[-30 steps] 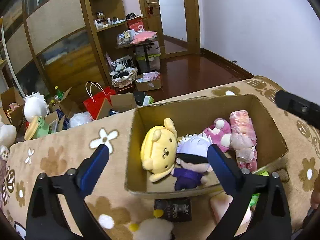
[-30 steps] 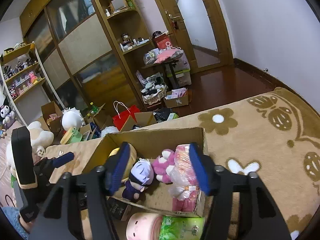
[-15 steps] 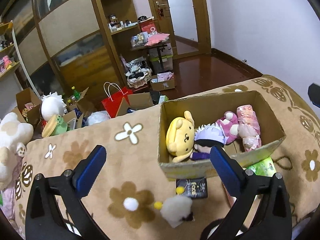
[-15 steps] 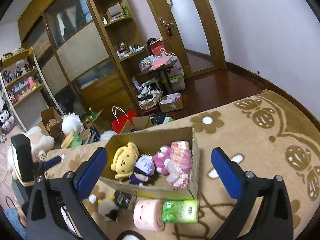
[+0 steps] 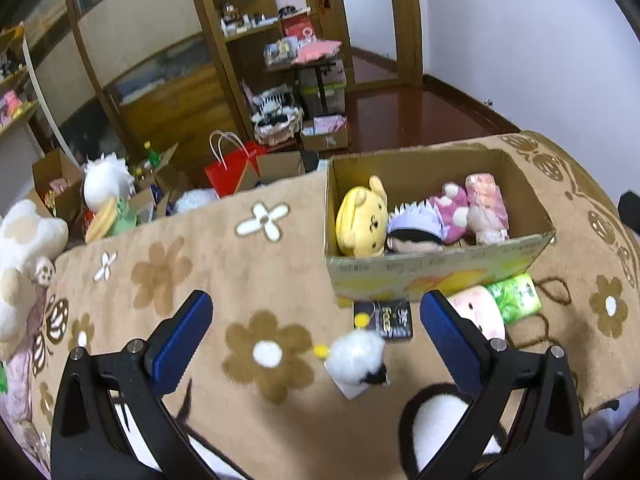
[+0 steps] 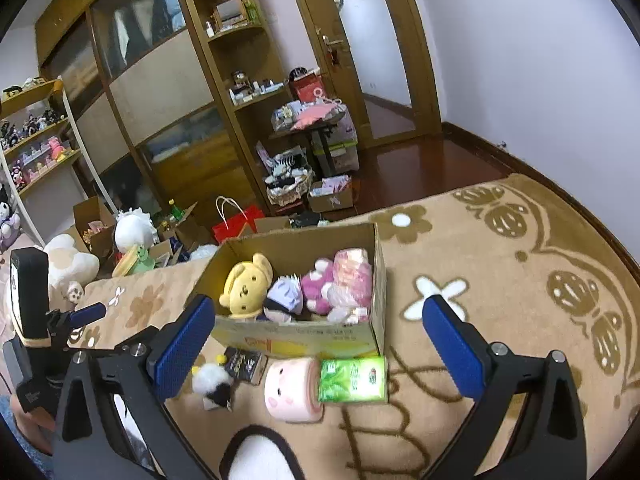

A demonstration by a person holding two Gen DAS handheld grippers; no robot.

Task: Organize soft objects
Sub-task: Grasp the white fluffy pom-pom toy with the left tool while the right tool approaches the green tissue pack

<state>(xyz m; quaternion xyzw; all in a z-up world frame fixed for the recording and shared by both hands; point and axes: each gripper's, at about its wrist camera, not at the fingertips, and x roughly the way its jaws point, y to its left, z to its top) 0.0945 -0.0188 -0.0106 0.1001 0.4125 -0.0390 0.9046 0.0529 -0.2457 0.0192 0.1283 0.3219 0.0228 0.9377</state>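
An open cardboard box on the flowered blanket holds a yellow plush, a white-haired doll, a pink plush and a pink wrapped pack. In front of it lie a small white plush, a black packet, a pink roll plush and a green tissue pack. My left gripper and right gripper hang open and empty above these.
A black-and-white plush lies at the near edge. The beige blanket ends behind the box. Beyond it, the floor holds a red bag, cartons and big white plush toys. Wooden shelves line the far wall.
Both grippers have drawn back and up from the box, so the items in front of it came into view. The right gripper's jaws have spread wider.
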